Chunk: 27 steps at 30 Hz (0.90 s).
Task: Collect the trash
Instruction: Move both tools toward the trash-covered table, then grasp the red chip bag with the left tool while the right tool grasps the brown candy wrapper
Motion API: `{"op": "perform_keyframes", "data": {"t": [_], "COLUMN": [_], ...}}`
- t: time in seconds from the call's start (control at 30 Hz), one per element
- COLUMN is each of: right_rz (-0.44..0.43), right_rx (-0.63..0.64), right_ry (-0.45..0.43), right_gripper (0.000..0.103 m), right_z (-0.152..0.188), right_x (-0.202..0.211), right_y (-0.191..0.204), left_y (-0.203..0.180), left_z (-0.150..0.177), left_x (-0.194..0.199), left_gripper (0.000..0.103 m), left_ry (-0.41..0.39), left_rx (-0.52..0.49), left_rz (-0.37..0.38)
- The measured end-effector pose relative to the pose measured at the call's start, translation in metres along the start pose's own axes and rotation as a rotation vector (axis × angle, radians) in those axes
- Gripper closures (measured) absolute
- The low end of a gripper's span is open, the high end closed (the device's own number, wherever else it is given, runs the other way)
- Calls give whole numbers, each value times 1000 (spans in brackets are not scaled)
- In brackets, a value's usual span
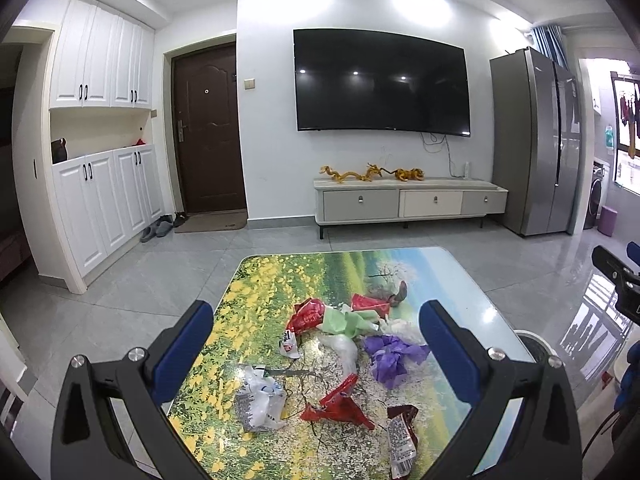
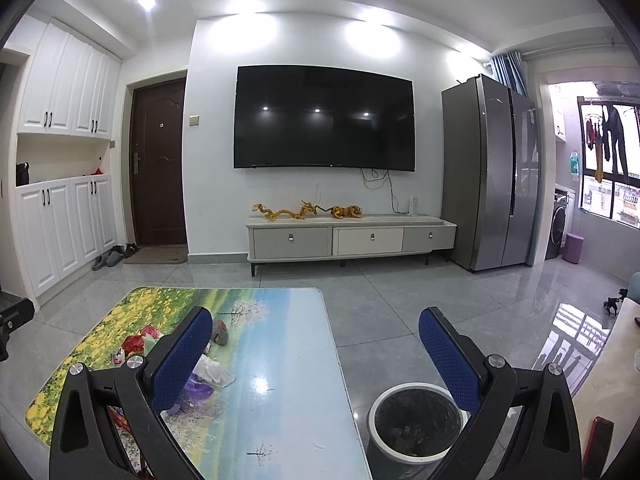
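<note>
Table (image 1: pixel 440 280): landscape-printed top, under and ahead of the left jaws; in the right wrist view it runs under the left-hand finger and into the gap.
Bin (image 2: pixel 416 426): round, white rim, dark liner, on the floor beside the table; low in the right jaws' gap, partly behind the right-hand finger.
Left gripper (image 1: pixel 316 352): jaws wide apart, holding nothing, above the table's near half with the trash framed between the blue pads.
Right gripper (image 2: pixel 316 360): jaws wide apart, holding nothing, above the table's edge and the bin.
Trash: loose pile on the table, all of it between or just ahead of the left jaws; in the right wrist view it sits at and behind the left-hand finger.
Clear bag (image 1: pixel 260 400): crumpled, printed, nearest the left-hand finger.
Purple wrap (image 1: pixel 390 360): crumpled, just inside the right-hand finger.
Green wrap (image 1: pixel 346 320): mid-gap, farther out, touching the red bag.
Red bag (image 1: pixel 306 314): crumpled foil, far left of the pile.
Red cup (image 1: pixel 370 304): lying on its side, far end of the pile.
Red wrapper (image 1: pixel 340 404): torn, mid-gap, close in.
Brown packet (image 1: pixel 402 436): closest in, toward the right-hand finger, label side up.
White packet (image 1: pixel 289 344): small, between red bag and clear bag.
</note>
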State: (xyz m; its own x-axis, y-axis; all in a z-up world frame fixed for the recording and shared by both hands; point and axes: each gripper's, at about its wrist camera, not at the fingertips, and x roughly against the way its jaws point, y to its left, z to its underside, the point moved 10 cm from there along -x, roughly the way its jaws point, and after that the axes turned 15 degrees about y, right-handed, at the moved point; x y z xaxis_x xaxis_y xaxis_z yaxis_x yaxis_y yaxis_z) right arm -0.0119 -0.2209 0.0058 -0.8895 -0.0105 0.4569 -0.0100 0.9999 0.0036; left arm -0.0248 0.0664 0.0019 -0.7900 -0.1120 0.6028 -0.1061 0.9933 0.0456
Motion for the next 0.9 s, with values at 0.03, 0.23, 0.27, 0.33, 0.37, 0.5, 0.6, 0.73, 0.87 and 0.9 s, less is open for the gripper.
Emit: {"op": "perform_keyframes", "data": {"t": [0.03,0.23,0.27,0.33,0.37,0.5,0.6,0.73,0.87,0.9], "right_rz": [0,-2,-4,-19,-29,-51,-73,-66,-123,-152], "right_rx": [-1,-5,-4,-8,-10,10,27,59,78,91], "right_ry": [-2,-19,-22,-34,-37,-35,-5,23,79,105], "right_gripper": [0,0,0,0,0,0,0,0,0,0], "right_z": [0,6,7,7,6,10,16,18,23,27], "right_x": [0,1,1,1,1,-4,-9,-14,-22,-26], "right_y": [0,0,0,1,1,8,14,17,23,27], "left_y": [0,20,28,42,49,63,67,63,36,28], "left_z": [0,-2,-2,-2,0,13,25,36,49,53], "left_x": [0,7,10,10,7,-5,-13,-27,-43,-50], "left_gripper": [0,0,0,0,0,0,0,0,0,0], "left_ry": [2,-21,-34,-39,-25,29,64,110,156,176], "left_rx": [3,45,65,90,97,98,97,84,8,-11], "left_rz": [5,-26,-45,-77,-81,-84,-61,-22,40,58]}}
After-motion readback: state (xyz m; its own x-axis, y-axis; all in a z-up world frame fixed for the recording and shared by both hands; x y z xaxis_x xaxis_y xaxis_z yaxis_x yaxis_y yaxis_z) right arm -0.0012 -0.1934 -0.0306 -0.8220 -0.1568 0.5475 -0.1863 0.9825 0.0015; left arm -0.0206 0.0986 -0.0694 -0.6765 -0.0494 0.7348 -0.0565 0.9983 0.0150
